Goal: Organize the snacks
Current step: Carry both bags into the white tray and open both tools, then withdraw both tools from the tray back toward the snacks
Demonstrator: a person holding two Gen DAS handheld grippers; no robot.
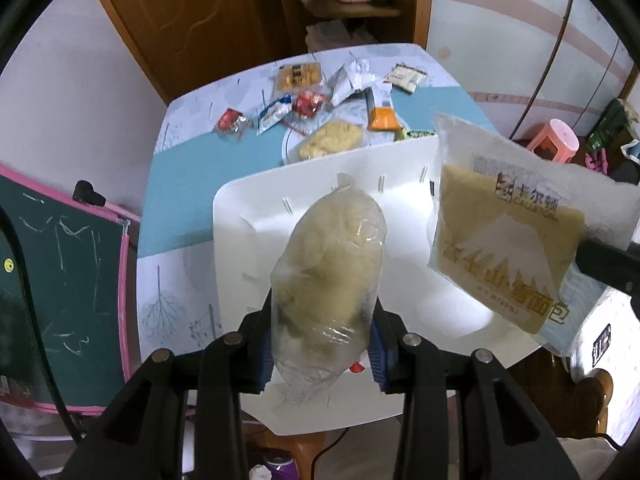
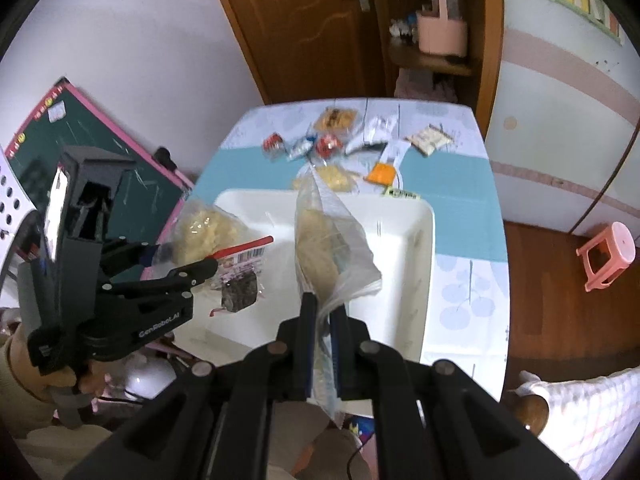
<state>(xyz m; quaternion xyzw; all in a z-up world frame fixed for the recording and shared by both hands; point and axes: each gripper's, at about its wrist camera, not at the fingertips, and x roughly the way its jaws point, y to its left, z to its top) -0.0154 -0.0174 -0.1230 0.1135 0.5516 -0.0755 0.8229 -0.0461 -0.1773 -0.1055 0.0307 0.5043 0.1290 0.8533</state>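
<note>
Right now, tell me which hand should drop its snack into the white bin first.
Probably left: the left gripper holds its clear bread bag squarely above the white bin; the right gripper's printed bread packet hangs nearer the bin's edge.

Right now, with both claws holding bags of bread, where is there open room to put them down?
The white rectangular plastic tray looks bare inside, so it is the roomiest spot. The light blue tablecloth is also open between the tray and the scattered small snack packets. That far end is crowded, with a clear bag of yellow pastry lying just beyond the tray's far rim.
</note>
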